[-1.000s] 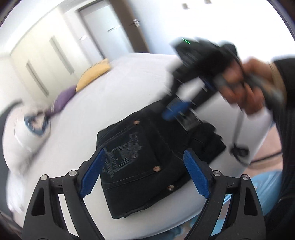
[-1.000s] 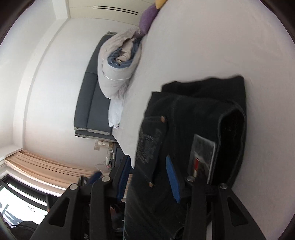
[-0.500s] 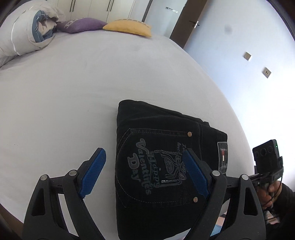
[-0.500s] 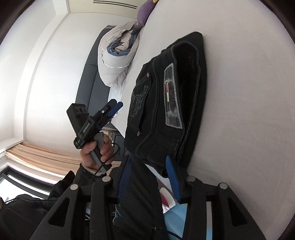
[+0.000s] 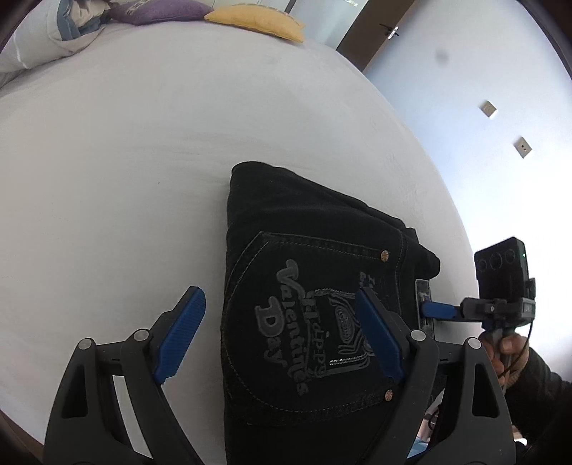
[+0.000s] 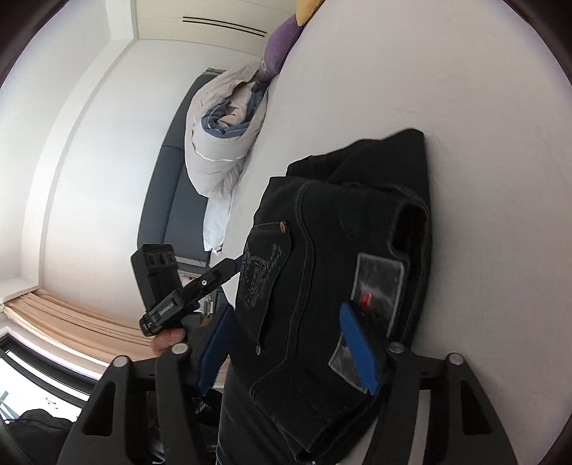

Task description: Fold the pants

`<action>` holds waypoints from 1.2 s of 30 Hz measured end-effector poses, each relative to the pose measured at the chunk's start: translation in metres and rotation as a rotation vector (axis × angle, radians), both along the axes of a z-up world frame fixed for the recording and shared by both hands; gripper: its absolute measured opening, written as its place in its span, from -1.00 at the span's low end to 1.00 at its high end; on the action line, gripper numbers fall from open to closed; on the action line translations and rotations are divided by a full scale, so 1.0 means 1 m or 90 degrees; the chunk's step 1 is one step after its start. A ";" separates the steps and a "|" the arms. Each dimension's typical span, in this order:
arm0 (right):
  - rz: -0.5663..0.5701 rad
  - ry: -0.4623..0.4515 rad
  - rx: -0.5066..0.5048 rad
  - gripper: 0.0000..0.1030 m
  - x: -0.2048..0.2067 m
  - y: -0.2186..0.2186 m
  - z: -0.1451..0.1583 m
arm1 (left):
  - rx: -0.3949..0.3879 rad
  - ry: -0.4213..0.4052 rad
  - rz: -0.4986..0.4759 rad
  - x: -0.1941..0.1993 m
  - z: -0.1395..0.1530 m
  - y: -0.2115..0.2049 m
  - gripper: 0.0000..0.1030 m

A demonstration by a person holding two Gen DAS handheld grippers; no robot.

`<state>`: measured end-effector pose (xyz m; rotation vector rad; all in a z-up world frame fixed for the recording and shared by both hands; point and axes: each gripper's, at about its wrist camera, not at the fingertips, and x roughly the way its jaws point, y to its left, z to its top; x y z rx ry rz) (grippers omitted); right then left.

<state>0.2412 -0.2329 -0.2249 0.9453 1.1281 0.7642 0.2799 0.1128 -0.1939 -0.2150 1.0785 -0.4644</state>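
We see the black pants already folded into a compact, thick rectangle lying near the edge of the white bed, back pocket and waist patch uppermost. The stack looks square on its far side, while the waistband end in the right wrist view bulges open and sits a little uneven, so we judge the folding essentially done, with only tidying or pressing flat left. The left gripper hovers above the near end of the pants, its fingers spread wide and holding nothing; one finger lies over the bed sheet, the other over the pocket. The right gripper has just been opening; the waistband corner lies between its fingers, which appear to have let go of the cloth. Pillows and a rolled duvet lie well apart.
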 end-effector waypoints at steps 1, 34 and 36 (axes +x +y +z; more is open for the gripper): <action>-0.001 0.007 0.013 0.20 -0.010 -0.004 0.000 | -0.001 0.000 0.004 -0.001 -0.001 0.004 0.64; -0.059 0.139 -0.136 0.01 0.014 0.002 -0.006 | -0.048 0.160 -0.093 0.024 -0.044 0.005 -0.27; -0.072 0.153 -0.132 -0.32 0.012 -0.004 -0.011 | -0.056 0.156 -0.082 0.020 -0.042 0.005 -0.36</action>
